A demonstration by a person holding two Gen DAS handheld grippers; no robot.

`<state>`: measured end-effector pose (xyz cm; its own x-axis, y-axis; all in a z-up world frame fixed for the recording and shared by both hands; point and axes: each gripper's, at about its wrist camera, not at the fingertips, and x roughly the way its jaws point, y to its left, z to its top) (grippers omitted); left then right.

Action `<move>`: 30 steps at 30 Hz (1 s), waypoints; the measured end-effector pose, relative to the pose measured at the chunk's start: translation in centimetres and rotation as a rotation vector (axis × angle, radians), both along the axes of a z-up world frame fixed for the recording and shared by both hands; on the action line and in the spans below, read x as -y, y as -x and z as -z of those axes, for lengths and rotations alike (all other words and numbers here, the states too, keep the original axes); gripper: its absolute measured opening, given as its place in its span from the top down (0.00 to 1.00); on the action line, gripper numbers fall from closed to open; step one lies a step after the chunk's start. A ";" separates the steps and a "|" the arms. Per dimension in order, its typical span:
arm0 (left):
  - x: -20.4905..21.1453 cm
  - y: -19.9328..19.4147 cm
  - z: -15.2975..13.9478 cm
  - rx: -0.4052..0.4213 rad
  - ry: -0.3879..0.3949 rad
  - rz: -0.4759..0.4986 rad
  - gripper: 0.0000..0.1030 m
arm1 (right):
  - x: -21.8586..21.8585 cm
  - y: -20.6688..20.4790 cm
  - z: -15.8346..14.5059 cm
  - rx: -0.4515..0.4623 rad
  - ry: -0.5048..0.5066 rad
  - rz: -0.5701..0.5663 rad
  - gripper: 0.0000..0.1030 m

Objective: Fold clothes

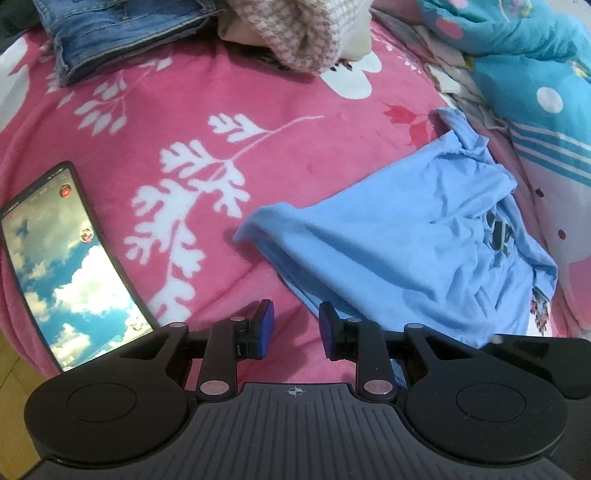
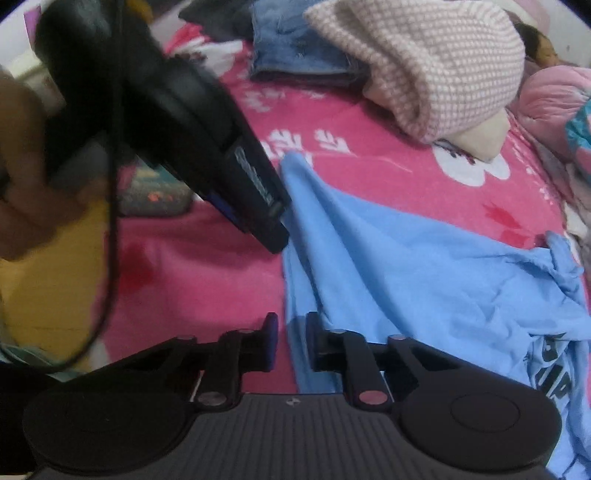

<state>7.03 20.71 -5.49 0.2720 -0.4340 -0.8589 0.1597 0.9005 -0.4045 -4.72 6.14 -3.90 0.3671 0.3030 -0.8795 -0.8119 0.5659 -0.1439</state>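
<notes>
- Left wrist view: the left claw (image 1: 296,330) sits at lower centre with a clear gap between its blue pads, which hold nothing; pink blanket (image 1: 177,110) shows between them.
- The blue shirt (image 1: 406,251), the thing to fold, lies crumpled on the blanket at right of centre, its near edge running down just beside the right-hand finger of the left claw; whether it touches I cannot tell.
- Only this view shows a phone (image 1: 62,266) with a cloud picture on its screen, lying at lower left.
- Folded jeans (image 1: 122,33) sit at upper left, a checked knit garment (image 1: 295,33) at top centre, a turquoise patterned quilt (image 1: 517,55) at upper right.
- Right wrist view: the right claw (image 2: 291,341) at lower centre is nearly closed, with a narrow gap, and a strip of the shirt's edge runs between the pads; whether they pinch it I cannot tell.
- Only here the left claw shows from outside, at centre left, its tip at a raised fold of the shirt; a blurred hand (image 2: 22,166) holds it at the left edge.
- No containers are in either view.
</notes>
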 end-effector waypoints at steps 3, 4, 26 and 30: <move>0.6 0.0 0.0 -0.005 -0.015 -0.002 0.75 | 0.2 -1.0 1.5 -0.009 0.019 0.031 0.93; 0.7 0.0 0.0 -0.008 -0.020 -0.006 0.75 | 0.3 -1.4 2.0 -0.017 0.022 0.045 0.96; 1.7 0.7 0.6 -0.107 -0.023 -0.187 0.75 | 2.6 -0.7 0.3 -0.088 -0.099 -0.121 0.77; 1.8 0.6 0.8 -0.109 -0.018 -0.198 0.75 | 1.5 -0.4 2.4 -0.058 -0.040 -0.143 0.77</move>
